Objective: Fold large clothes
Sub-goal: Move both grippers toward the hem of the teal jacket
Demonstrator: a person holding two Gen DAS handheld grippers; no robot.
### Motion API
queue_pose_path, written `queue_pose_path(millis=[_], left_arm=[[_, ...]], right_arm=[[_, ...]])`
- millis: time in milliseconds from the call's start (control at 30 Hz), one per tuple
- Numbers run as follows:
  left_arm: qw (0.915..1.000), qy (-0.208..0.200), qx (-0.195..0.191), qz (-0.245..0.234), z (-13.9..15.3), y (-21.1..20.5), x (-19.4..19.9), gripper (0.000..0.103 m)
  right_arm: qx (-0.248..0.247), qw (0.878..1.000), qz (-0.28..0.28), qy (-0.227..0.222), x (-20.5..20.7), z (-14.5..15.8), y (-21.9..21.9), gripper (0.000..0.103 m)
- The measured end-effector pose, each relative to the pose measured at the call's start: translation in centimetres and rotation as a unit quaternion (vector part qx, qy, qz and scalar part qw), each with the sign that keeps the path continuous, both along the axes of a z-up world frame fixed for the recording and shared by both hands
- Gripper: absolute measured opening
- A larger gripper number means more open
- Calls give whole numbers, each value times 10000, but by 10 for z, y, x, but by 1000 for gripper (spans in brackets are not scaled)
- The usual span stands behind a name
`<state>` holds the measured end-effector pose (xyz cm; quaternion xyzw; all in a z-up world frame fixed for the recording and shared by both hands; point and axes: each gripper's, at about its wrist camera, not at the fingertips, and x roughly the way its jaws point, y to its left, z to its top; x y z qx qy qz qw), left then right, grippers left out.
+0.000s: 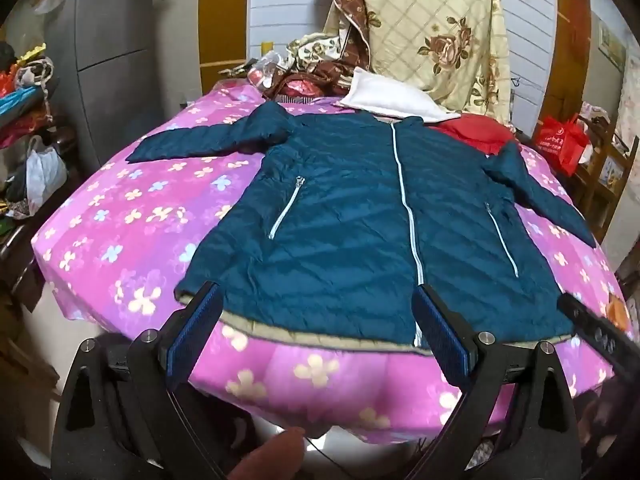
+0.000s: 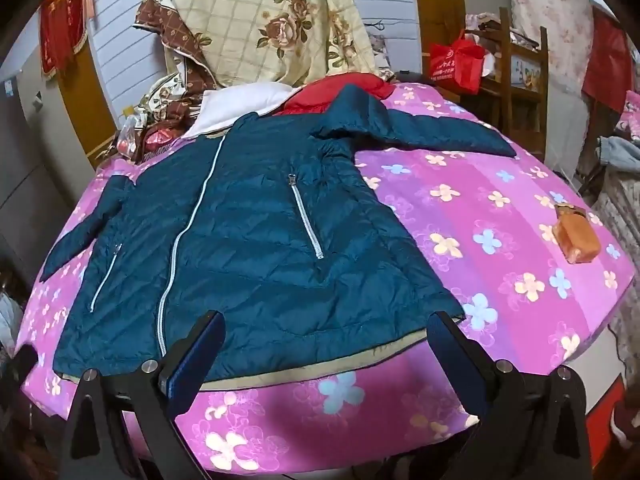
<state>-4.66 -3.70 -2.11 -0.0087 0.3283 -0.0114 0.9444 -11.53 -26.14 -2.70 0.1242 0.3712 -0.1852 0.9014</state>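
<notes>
A dark teal quilted jacket (image 1: 344, 220) lies face up and spread flat on the purple flowered bed (image 1: 120, 216), zipped shut, sleeves out to both sides, hem toward me. It also shows in the right wrist view (image 2: 248, 248). My left gripper (image 1: 316, 300) is open and empty, its blue pads just above the left half of the hem. My right gripper (image 2: 324, 328) is open and empty, over the right half of the hem. The right gripper's finger also shows at the right edge of the left wrist view (image 1: 592, 328).
A white pillow (image 1: 392, 96), a red garment (image 1: 472, 132) and a floral quilt pile (image 1: 432, 28) lie beyond the collar. A small orange pouch (image 2: 576, 236) lies on the bed (image 2: 480, 208) at the right. A red bag (image 2: 456, 60) sits on a wooden chair.
</notes>
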Motion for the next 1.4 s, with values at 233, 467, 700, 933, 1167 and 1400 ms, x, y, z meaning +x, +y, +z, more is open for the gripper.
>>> queue_pose_path(millis=[233, 467, 700, 933, 1167, 1400], left_arm=[[9994, -216, -33, -276, 17, -7, -39, 96], [9983, -249, -120, -510, 24, -3, -43, 96], [9952, -383, -238, -870, 33, -7, -49, 96], [9914, -470, -285, -1190, 37, -13, -53, 96], [9903, -580, -151, -1256, 43, -18, -60, 96], [9906, -766, -198, -1119, 47, -5, -65, 96]], right_arm=[[-285, 9995, -73, -97, -5, 9, 6, 100], [-454, 9988, -40, -149, -7, 15, 13, 100], [-674, 9969, -97, -387, -15, 25, 17, 100], [-927, 9919, -169, -854, -28, 55, 24, 100], [-1153, 9839, 53, -1367, -42, 110, 39, 100], [-1137, 9725, 177, -2027, -59, 158, 56, 100]])
